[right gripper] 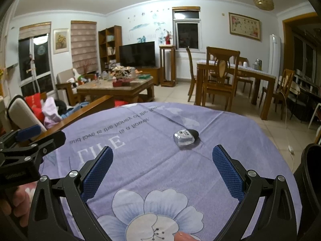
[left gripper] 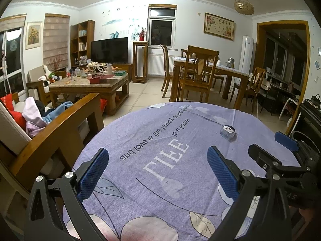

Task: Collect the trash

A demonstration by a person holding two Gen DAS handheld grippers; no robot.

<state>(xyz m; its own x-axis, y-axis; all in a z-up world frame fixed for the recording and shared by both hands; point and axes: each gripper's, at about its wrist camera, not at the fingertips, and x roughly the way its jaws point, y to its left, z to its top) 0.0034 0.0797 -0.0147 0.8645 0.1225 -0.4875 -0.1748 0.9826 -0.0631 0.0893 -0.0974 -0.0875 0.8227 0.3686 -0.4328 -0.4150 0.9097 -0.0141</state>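
Right wrist view shows a small clear plastic container (right gripper: 185, 137) on the purple tablecloth (right gripper: 240, 140), just ahead of the right gripper (right gripper: 162, 160), jaws wide apart; left gripper (left gripper: 158, 162) too is spread, empty. Better approach low and centre it before closing

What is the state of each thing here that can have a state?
Left gripper: open, empty, above the cloth.
Right gripper: open, empty, pointing toward the container.
Small clear container: lying on its side, black lid on, not gripped.
Purple tablecloth: spread flat with creases.
Television: screen dark.
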